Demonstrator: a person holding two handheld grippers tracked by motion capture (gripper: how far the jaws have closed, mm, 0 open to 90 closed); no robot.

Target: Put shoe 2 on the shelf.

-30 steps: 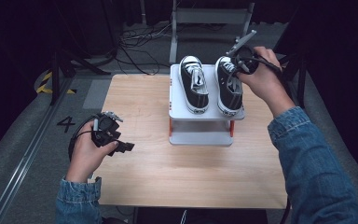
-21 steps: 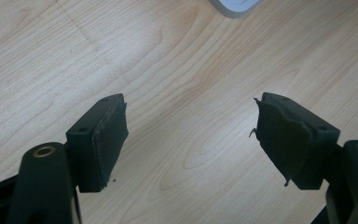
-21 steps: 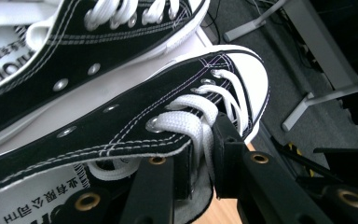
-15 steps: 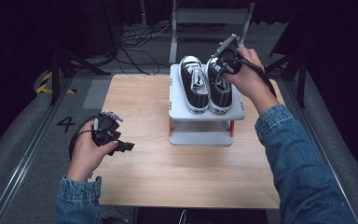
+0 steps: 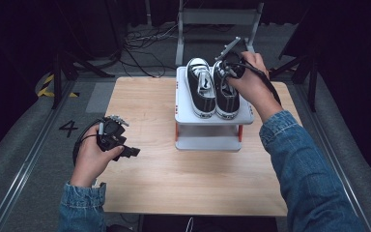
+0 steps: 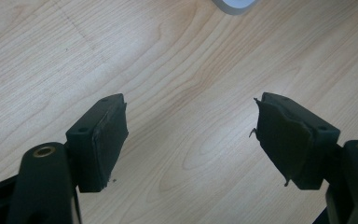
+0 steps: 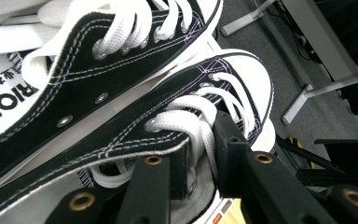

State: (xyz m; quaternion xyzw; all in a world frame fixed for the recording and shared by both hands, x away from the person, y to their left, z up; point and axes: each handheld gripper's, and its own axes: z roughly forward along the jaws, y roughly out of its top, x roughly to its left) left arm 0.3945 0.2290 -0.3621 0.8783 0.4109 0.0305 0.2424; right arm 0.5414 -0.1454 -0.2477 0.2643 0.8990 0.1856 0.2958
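You were at the grasp: your right tongs (image 7: 200, 154) sat in the right shoe (image 5: 226, 92) on the rack (image 5: 207, 140), jaws just opening, straddling its lace-side wall without a sure squeeze. Next called for closing firmly, then lifting straight up. The left shoe (image 5: 200, 87) touched alongside and could snag. Your left tongs (image 6: 191, 140) hung open and empty over the surface (image 5: 174, 179).

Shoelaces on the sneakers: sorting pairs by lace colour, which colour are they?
White shoelaces, clearest in the right gripper view, threaded through the black sneakers.
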